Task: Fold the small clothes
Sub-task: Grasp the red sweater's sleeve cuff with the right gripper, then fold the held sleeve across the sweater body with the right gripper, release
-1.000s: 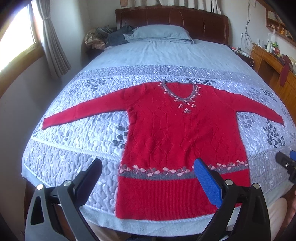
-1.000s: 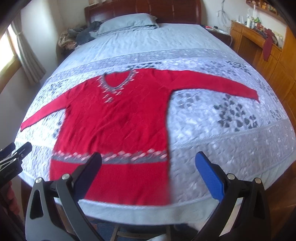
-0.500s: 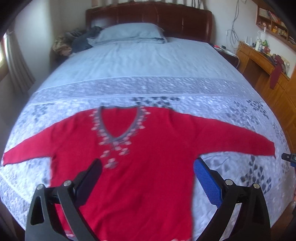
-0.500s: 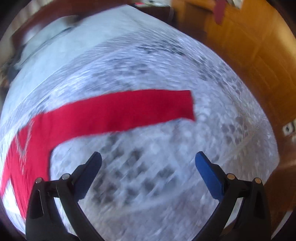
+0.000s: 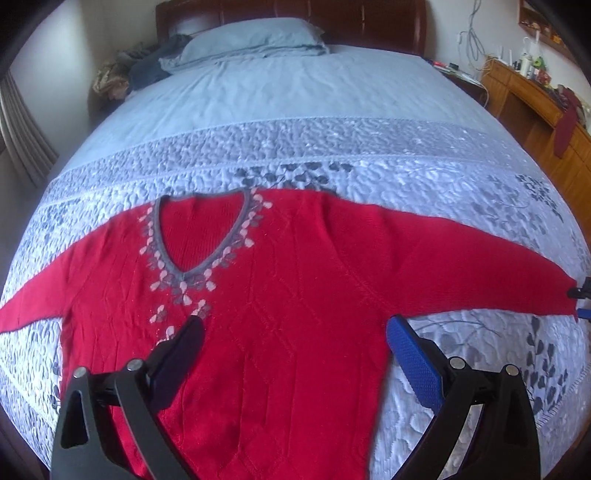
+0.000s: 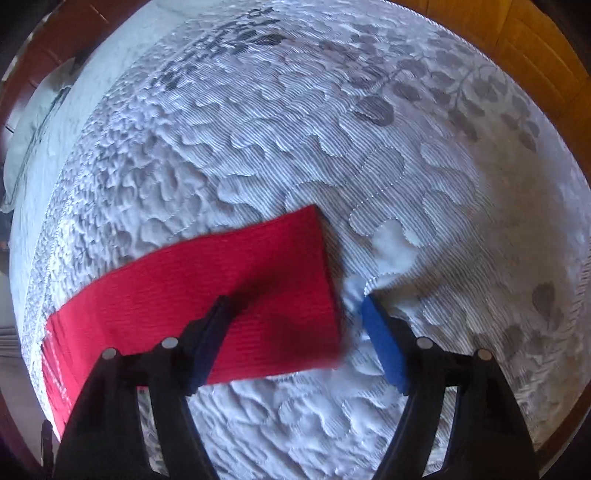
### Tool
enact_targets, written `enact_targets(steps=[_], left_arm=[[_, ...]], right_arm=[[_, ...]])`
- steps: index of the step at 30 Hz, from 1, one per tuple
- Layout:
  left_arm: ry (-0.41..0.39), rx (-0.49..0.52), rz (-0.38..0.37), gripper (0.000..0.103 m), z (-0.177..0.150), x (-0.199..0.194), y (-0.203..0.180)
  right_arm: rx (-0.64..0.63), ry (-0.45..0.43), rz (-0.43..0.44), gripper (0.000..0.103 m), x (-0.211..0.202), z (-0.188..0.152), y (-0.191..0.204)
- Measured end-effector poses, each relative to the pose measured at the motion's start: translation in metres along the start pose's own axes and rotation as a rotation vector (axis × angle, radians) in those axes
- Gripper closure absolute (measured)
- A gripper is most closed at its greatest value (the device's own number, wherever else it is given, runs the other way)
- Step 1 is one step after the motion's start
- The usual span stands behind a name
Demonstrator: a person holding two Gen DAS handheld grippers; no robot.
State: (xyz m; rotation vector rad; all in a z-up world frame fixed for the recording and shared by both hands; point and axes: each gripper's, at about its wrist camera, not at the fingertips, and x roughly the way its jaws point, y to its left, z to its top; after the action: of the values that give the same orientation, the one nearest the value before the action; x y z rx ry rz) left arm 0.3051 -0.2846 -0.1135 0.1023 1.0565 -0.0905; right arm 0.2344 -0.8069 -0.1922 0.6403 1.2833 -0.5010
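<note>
A red knit sweater (image 5: 295, 280) with a grey V-neck and leaf trim lies flat, front up, on the quilted bed, sleeves spread out. My left gripper (image 5: 291, 332) is open above the sweater's chest. My right gripper (image 6: 295, 306) is open and low over the cuff end of the right sleeve (image 6: 236, 288). Its dark finger sits over the red cloth and its blue finger (image 6: 384, 343) over the quilt just past the cuff edge. The right gripper's tips also show at the right edge of the left wrist view (image 5: 581, 302), beside the cuff.
The grey-white quilt (image 5: 369, 147) covers the near half of the bed, with a blue pillow (image 5: 251, 38) and a wooden headboard (image 5: 288, 11) behind. A heap of clothes (image 5: 140, 74) lies at the head, left. A wooden dresser (image 5: 546, 110) stands to the right.
The left gripper has moved forward from the hem to over the chest. The right gripper has swung out to the right sleeve, dropped close to the cuff, and its fingers now straddle the cuff edge.
</note>
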Motion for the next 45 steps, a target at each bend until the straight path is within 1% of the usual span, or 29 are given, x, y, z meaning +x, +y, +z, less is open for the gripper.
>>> enact_targets(steps=[1,2,4,5,8,10,12,15,16,17,18,19,20,22,25,27,30,31,32,33,34,35,36,37,39,41,43,44,45], left_arm=[[0.003,-0.002,0.007,0.004,-0.001,0.002,0.003],[0.005,-0.002,0.013,0.004,-0.002,0.004,0.007],[0.005,-0.003,0.024,0.004,-0.005,0.006,0.016],[0.005,-0.005,0.027,0.004,-0.006,0.007,0.02],[0.002,-0.017,0.036,0.004,-0.009,0.005,0.039],[0.0,-0.026,0.053,0.004,-0.012,0.004,0.056],[0.001,-0.053,0.069,0.004,-0.015,0.004,0.078],[0.01,-0.099,0.086,0.004,-0.018,0.004,0.108],[0.016,-0.117,0.094,0.004,-0.019,0.005,0.121],[0.022,-0.13,0.102,0.004,-0.02,0.006,0.131],[0.027,-0.142,0.108,0.004,-0.021,0.006,0.139],[0.031,-0.156,0.115,0.004,-0.022,0.007,0.15],[0.034,-0.164,0.123,0.004,-0.023,0.008,0.158],[0.043,-0.176,0.131,0.004,-0.023,0.01,0.172],[0.048,-0.196,0.139,0.004,-0.021,0.014,0.19],[0.051,-0.205,0.149,0.004,-0.019,0.018,0.201],[0.055,-0.213,0.157,0.004,-0.017,0.022,0.212],[0.057,-0.217,0.157,0.004,-0.017,0.023,0.216],[0.061,-0.223,0.153,0.004,-0.016,0.025,0.218],[0.067,-0.228,0.143,0.004,-0.015,0.027,0.22],[0.071,-0.231,0.133,0.004,-0.015,0.029,0.221],[0.075,-0.231,0.122,0.004,-0.014,0.031,0.221],[0.077,-0.23,0.11,0.004,-0.014,0.032,0.22],[0.077,-0.221,0.082,0.004,-0.013,0.035,0.215],[0.074,-0.203,0.035,0.004,-0.011,0.037,0.206],[0.086,-0.185,-0.064,0.005,-0.007,0.043,0.188],[0.133,-0.194,-0.239,0.007,-0.002,0.055,0.164],[0.154,-0.2,-0.282,0.009,0.0,0.059,0.157],[0.184,-0.206,-0.346,0.011,0.003,0.066,0.146]], right_arm=[[-0.014,-0.009,-0.008,0.042,-0.002,-0.001,0.002],[-0.037,-0.022,-0.017,0.049,-0.007,-0.003,0.006],[-0.052,-0.031,0.02,0.097,-0.01,-0.002,0.01],[-0.044,-0.04,0.055,0.096,-0.017,-0.003,0.012],[-0.099,-0.141,0.049,0.096,-0.045,-0.011,0.035],[-0.148,-0.183,0.06,0.096,-0.062,-0.018,0.056],[-0.223,-0.209,0.089,0.096,-0.078,-0.031,0.091],[-0.351,-0.221,0.093,0.096,-0.092,-0.057,0.156],[-0.382,-0.216,0.101,0.096,-0.093,-0.065,0.174],[-0.417,-0.194,0.114,0.096,-0.09,-0.077,0.202],[-0.442,-0.179,0.123,0.096,-0.085,-0.083,0.221],[-0.47,-0.167,0.125,0.096,-0.08,-0.092,0.239],[-0.509,-0.153,0.118,0.096,-0.072,-0.104,0.266],[-0.545,-0.127,0.118,0.096,-0.057,-0.121,0.3],[-0.581,-0.065,0.154,0.096,-0.03,-0.146,0.35],[-0.619,-0.03,0.191,0.096,-0.02,-0.168,0.387],[-0.68,0.0,0.246,0.096,-0.009,-0.193,0.435],[-0.699,0.018,0.279,0.094,-0.006,-0.201,0.448],[-0.708,0.042,0.31,0.089,-0.002,-0.207,0.458],[-0.713,0.057,0.322,0.082,0.001,-0.211,0.463],[-0.714,0.061,0.322,0.069,0.002,-0.212,0.465],[-0.716,0.055,0.324,0.066,0.001,-0.213,0.464],[-0.717,0.04,0.323,0.068,-0.001,-0.212,0.459],[-0.708,0.03,0.324,0.071,-0.003,-0.209,0.452],[-0.664,0.008,0.316,0.072,-0.008,-0.198,0.426],[-0.636,-0.017,0.297,0.072,-0.012,-0.189,0.399],[-0.604,-0.027,0.278,0.072,-0.014,-0.182,0.365],[-0.59,-0.029,0.273,0.072,-0.014,-0.18,0.349],[-0.583,-0.031,0.269,0.072,-0.015,-0.178,0.337]])
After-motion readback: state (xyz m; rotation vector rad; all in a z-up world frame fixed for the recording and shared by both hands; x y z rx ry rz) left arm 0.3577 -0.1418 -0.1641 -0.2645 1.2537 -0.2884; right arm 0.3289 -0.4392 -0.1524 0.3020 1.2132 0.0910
